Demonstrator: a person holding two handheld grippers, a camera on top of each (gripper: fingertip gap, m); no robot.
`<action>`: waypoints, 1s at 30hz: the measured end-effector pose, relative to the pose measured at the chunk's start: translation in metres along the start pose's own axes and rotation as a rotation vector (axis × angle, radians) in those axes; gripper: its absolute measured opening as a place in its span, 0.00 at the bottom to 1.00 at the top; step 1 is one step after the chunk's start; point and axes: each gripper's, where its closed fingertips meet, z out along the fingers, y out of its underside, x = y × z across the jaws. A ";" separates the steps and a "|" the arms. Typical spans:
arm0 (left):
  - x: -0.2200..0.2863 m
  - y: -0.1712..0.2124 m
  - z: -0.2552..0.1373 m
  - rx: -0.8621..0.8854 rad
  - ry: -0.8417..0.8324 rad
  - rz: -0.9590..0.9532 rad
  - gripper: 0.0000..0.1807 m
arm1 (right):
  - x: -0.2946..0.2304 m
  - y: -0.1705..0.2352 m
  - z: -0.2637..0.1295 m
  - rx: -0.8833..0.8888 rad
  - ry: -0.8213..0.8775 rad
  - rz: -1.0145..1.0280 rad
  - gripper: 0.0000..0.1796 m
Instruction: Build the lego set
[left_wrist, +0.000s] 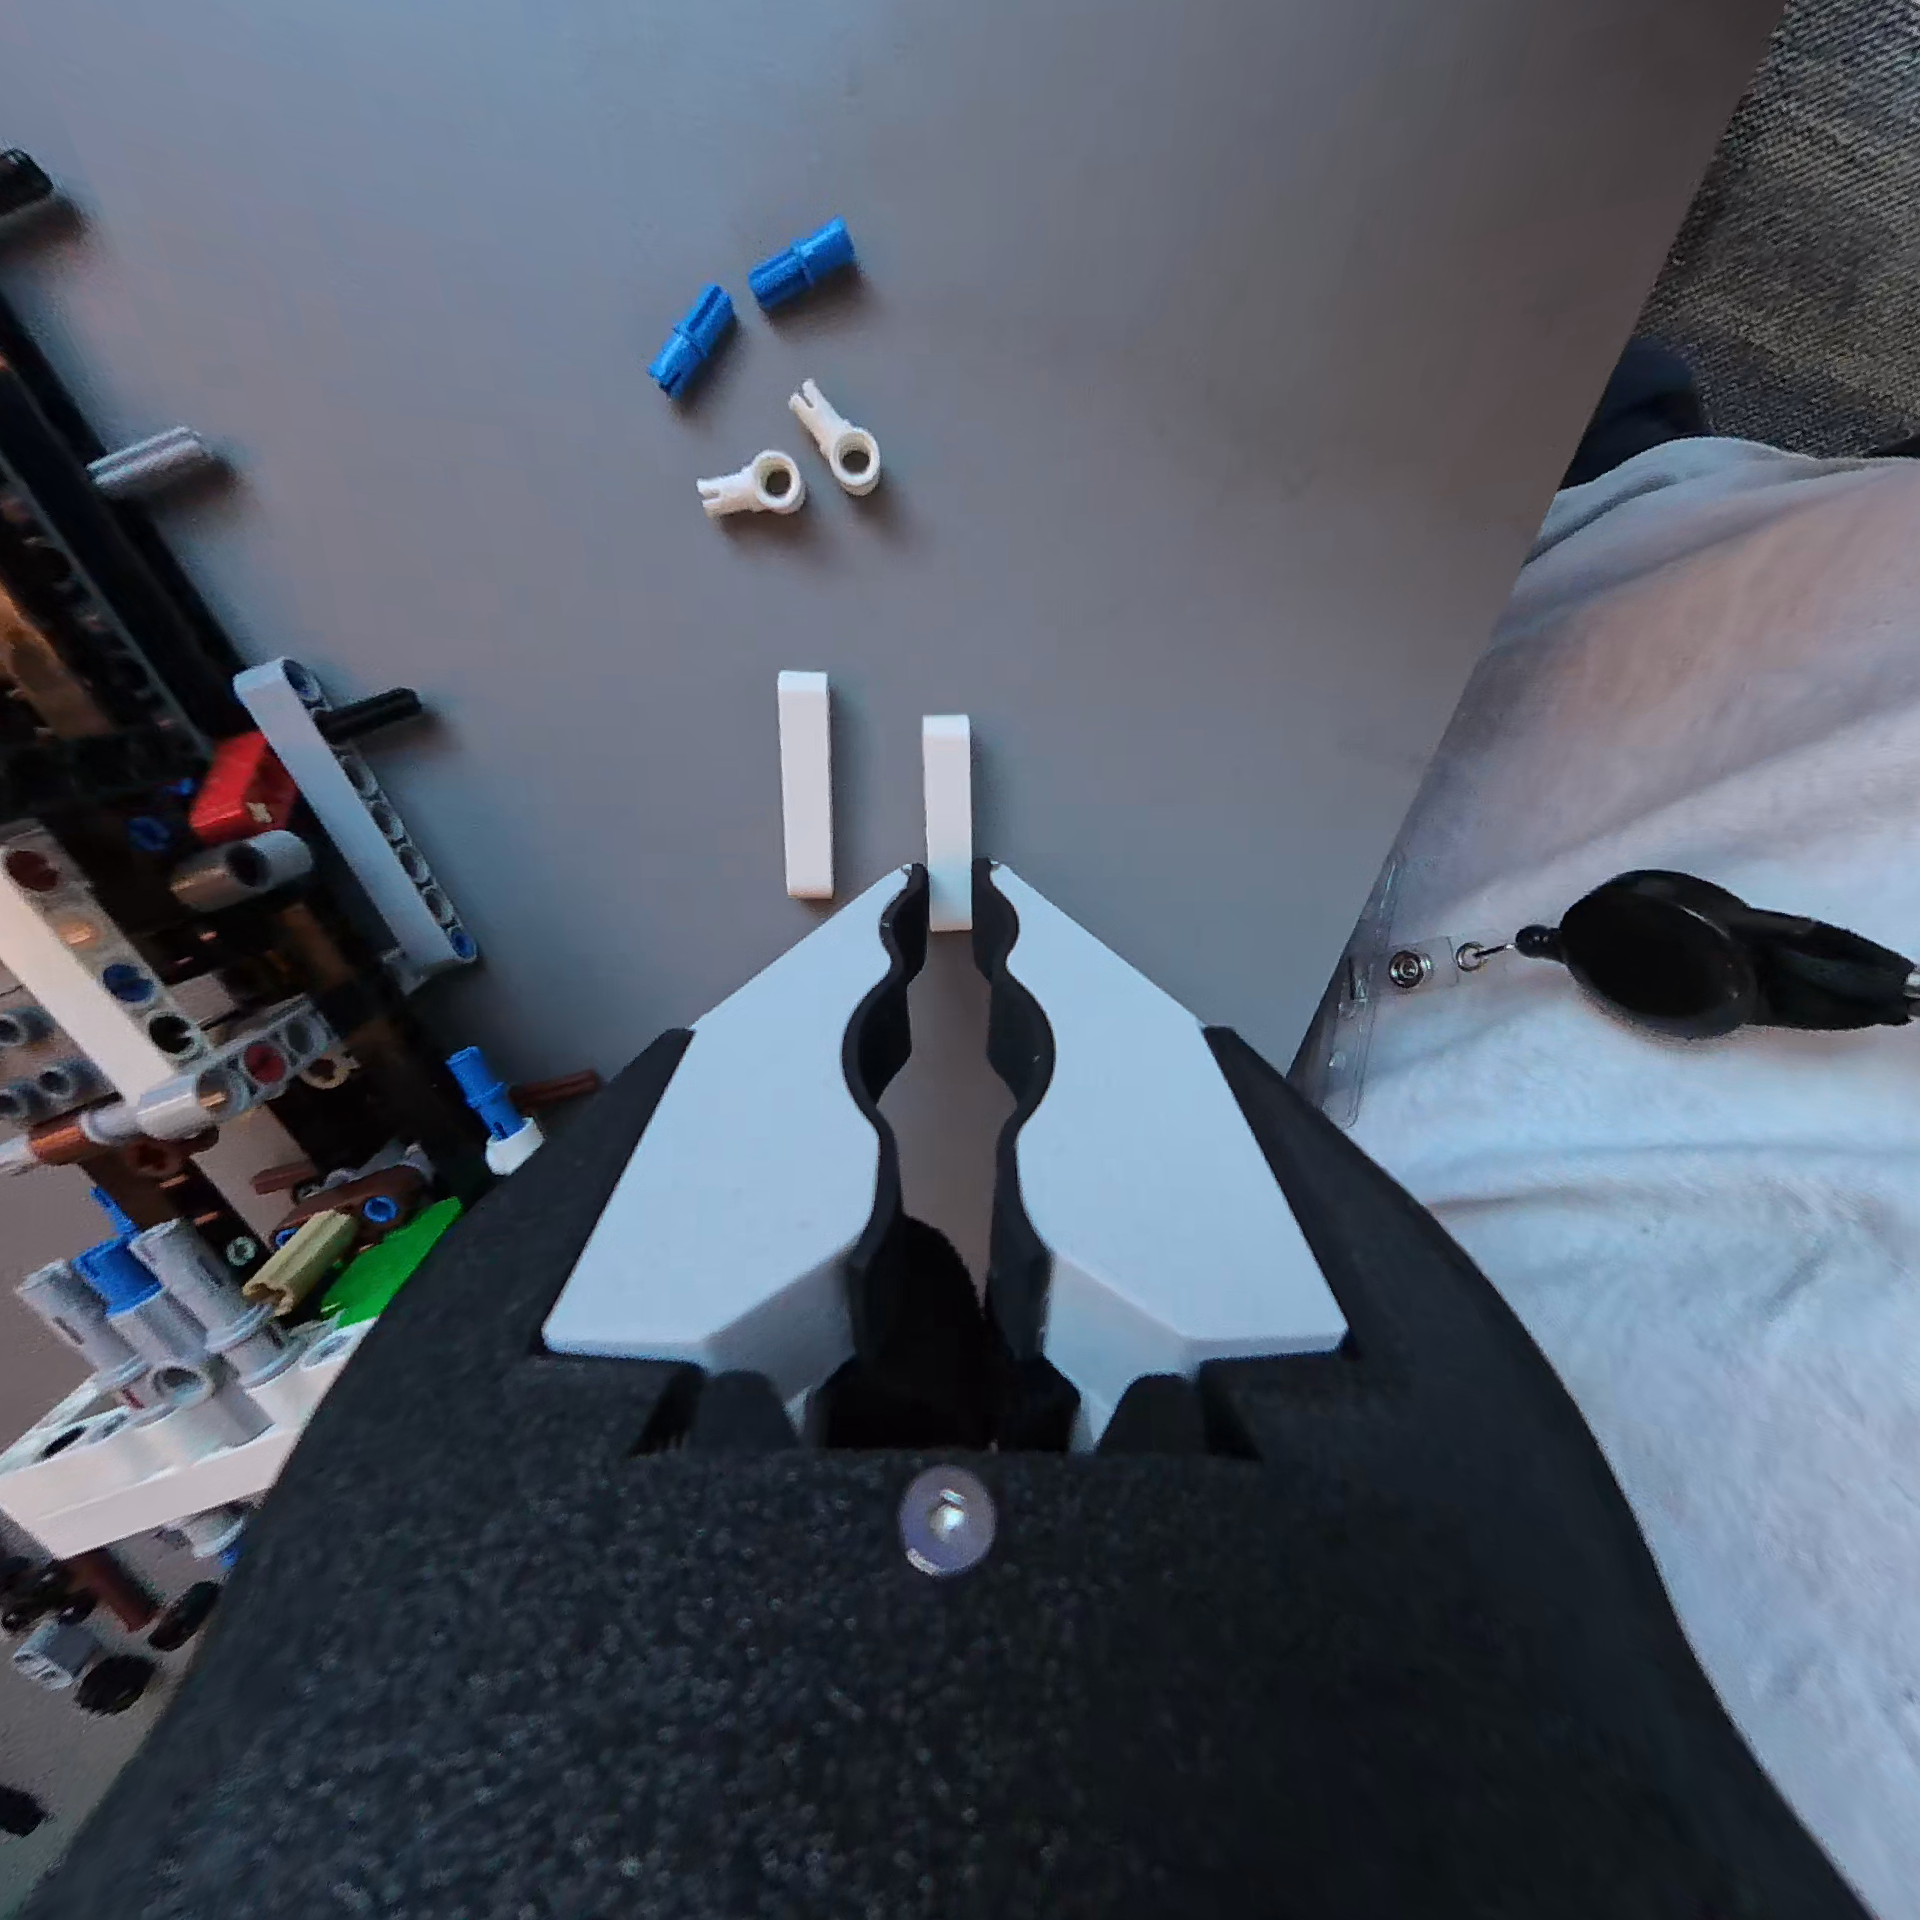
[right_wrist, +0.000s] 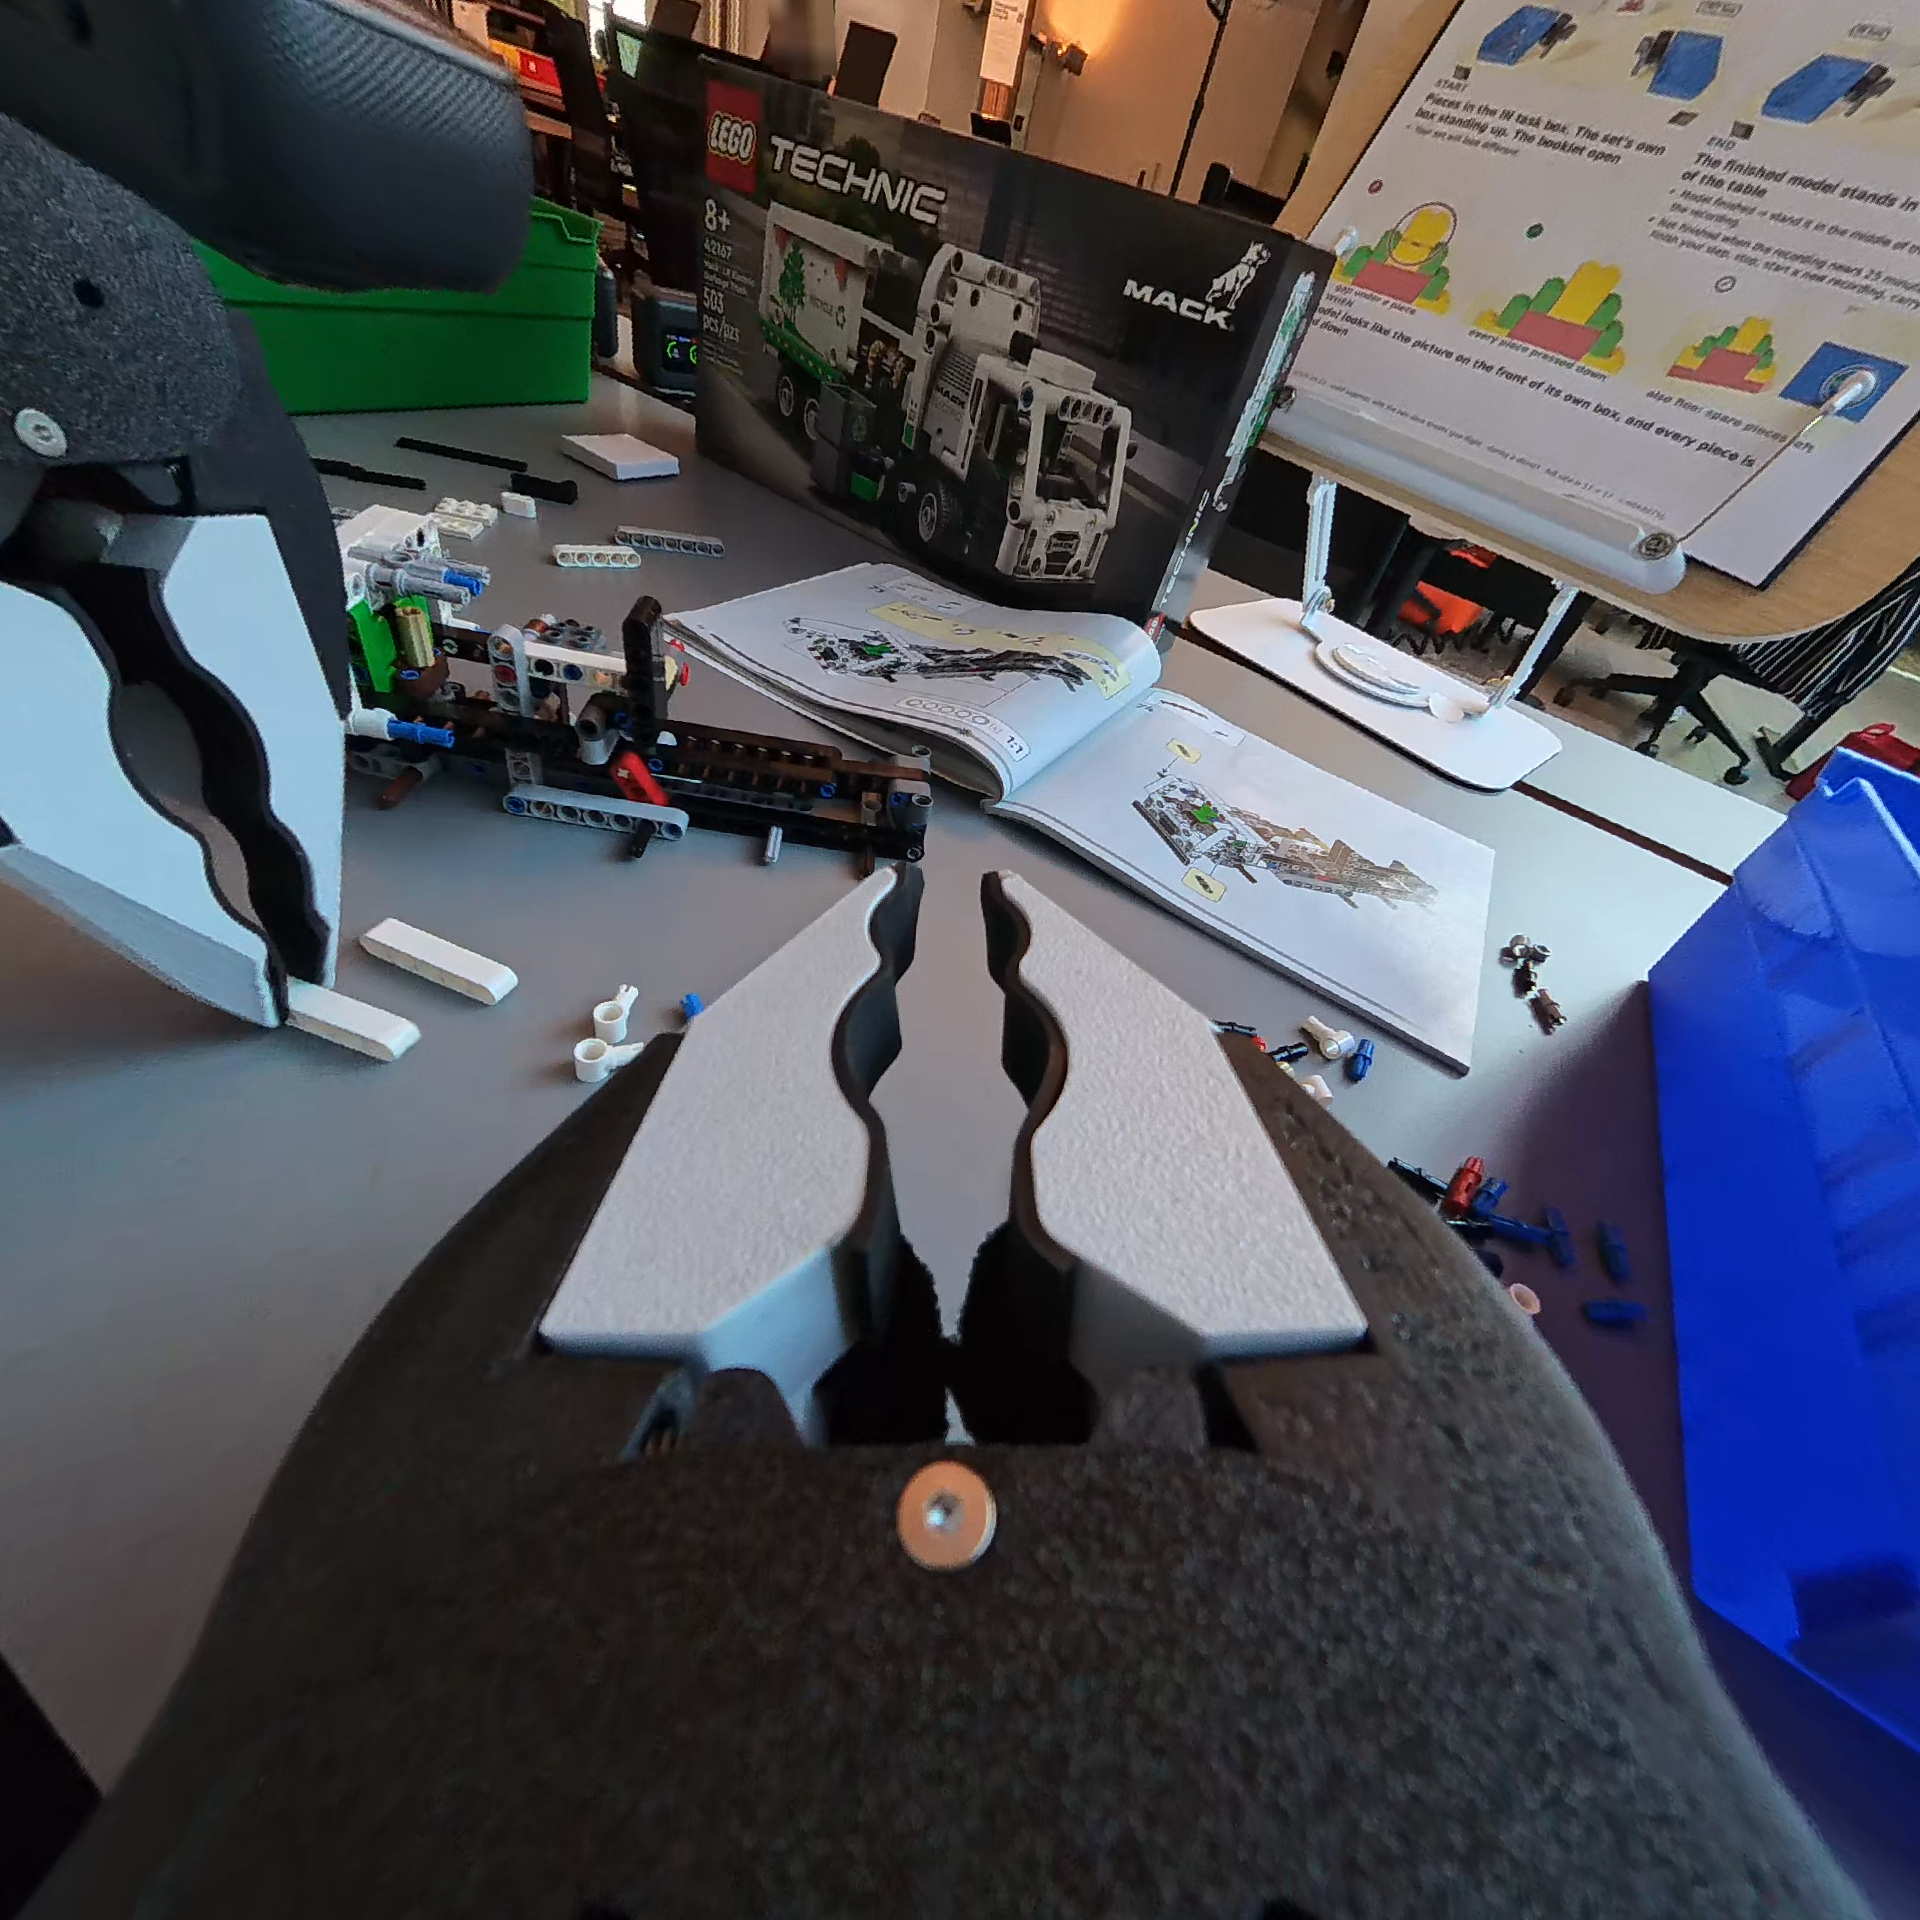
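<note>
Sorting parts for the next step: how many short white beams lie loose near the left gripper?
2. One white beam sits between the left gripper fingertips; the other white beam lies beside it, untouched. Others may be hidden.

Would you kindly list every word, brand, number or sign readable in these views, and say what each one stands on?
I do not copy writing out; these things bear it:
Open instruction booklet on the table: marks too small to read.
Dark set box, upright behind it: large print, legible.
White sheet on the tilted board: printed lines, partly blurred.
Small lit screen by the green bin: blurred.
Left wrist view: none readable.
</note>
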 end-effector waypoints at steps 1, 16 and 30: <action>0.001 0.000 0.000 0.001 -0.005 0.001 0.03 | 0.000 0.000 0.000 0.000 -0.001 0.003 0.06; -0.001 0.004 -0.079 0.621 0.032 -0.217 0.11 | 0.001 0.004 0.003 -0.030 0.000 0.009 0.06; -0.044 0.062 -0.073 0.899 -0.121 -0.333 0.10 | 0.030 0.035 0.005 -0.237 0.171 0.107 0.07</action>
